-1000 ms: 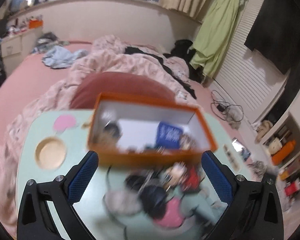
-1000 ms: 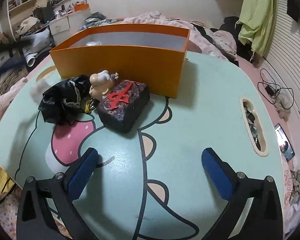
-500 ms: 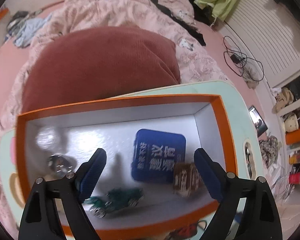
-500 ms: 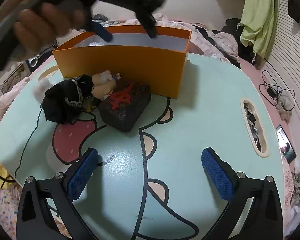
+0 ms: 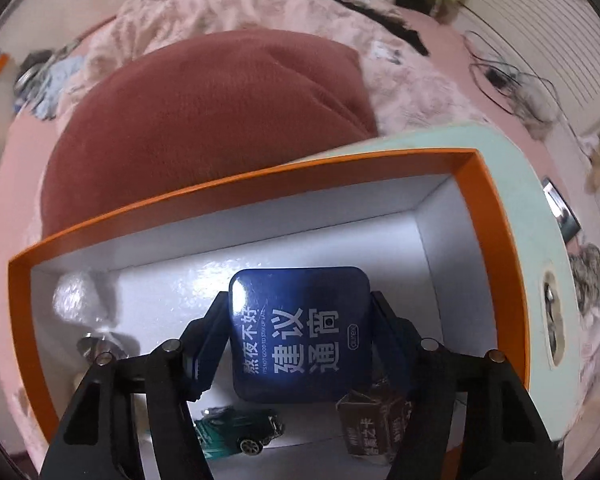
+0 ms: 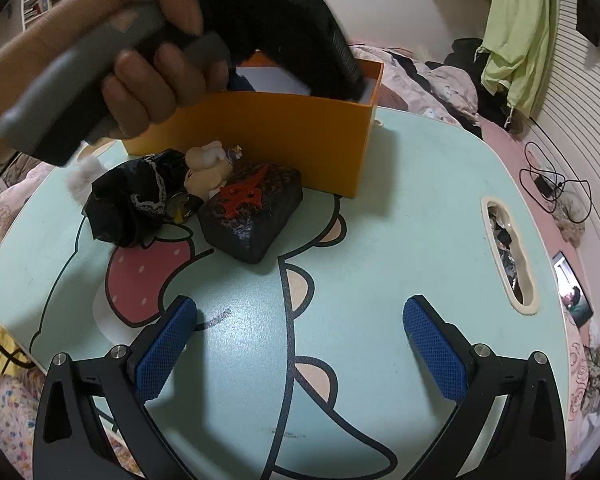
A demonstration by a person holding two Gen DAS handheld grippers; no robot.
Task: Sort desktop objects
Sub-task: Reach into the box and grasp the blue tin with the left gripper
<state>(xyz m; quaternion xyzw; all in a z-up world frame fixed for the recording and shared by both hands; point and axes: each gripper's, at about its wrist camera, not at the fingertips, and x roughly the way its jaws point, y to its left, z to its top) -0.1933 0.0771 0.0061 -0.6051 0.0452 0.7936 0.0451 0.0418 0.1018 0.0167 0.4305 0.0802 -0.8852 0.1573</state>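
Note:
An orange box (image 5: pixel 500 216) with a white inside stands on the mint table (image 6: pixel 400 220). Inside lie a blue tin (image 5: pixel 300 332), a green toy car (image 5: pixel 240 434) and a small brown carton (image 5: pixel 376 424). My left gripper (image 5: pixel 298 296) reaches down into the box, its jaws closing on the blue tin, with the pads against both sides. In the right wrist view a hand (image 6: pixel 140 92) holds that gripper over the box. My right gripper (image 6: pixel 298 304) hovers open over bare table. A black cloth bundle (image 6: pixel 124 204), a pale figurine (image 6: pixel 206 166) and a dark pouch (image 6: pixel 252 210) lie ahead of it.
A silvery object (image 5: pixel 96 346) and a white fluffy ball (image 5: pixel 76 294) sit in the box's left end. A maroon cushion (image 5: pixel 204 120) and pink bedding lie beyond the table. The tabletop has an oval slot (image 6: pixel 508 256) near its right edge.
My left gripper went from in front of the box to above it, then sank inside, and its jaws narrowed around the blue tin. The right gripper kept still.

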